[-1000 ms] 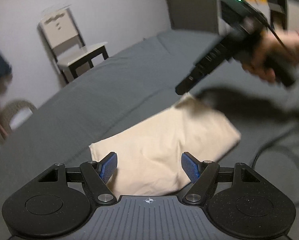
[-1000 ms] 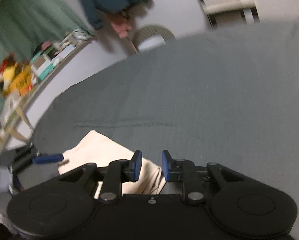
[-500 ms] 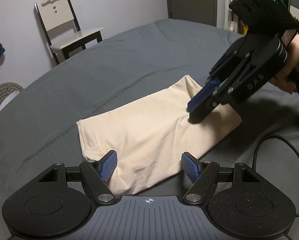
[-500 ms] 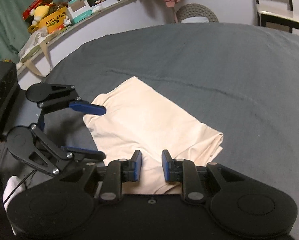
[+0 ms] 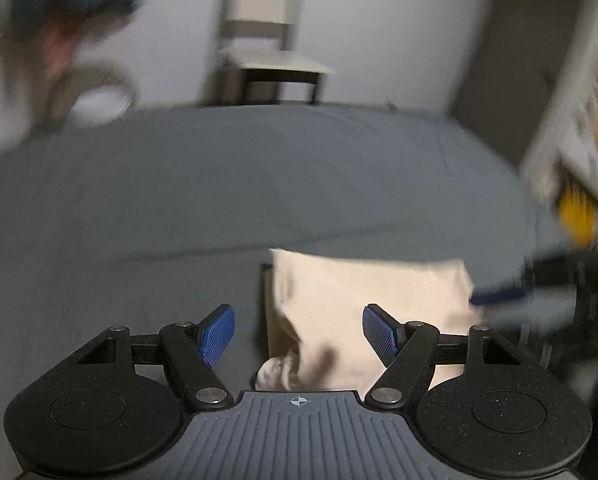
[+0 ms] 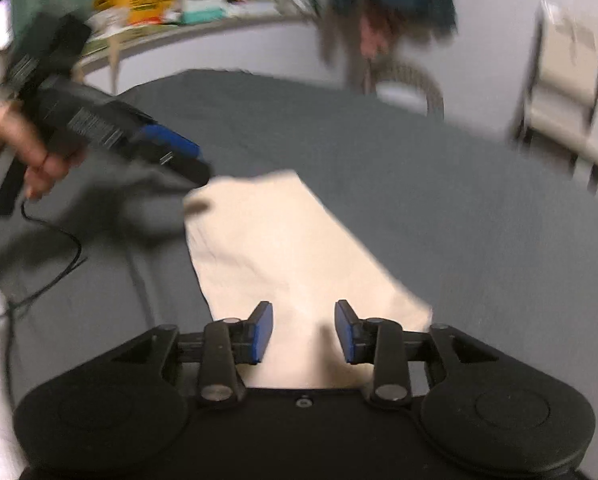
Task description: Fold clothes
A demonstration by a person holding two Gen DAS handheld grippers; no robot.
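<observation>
1. The cream garment [image 6: 287, 248] lies folded in a rough rectangle on the grey bed [image 6: 459, 220]. The left tool [image 5: 298, 334] has its blades spread wide above one short end, gripping nothing; the right tool [image 6: 304, 332] is also parted and empty over the opposite end.
2. A bunched lump of cloth [image 5: 275, 374] sits by the left tool; pinching there could catch only one layer, and the fold would slide open.
3. Both views are smeared, so the edge nearest each tool is hard to judge; closing short would nip the bedsheet instead.
4. A trailing black cable [image 6: 63, 264] lies beside the garment and may snag.
</observation>
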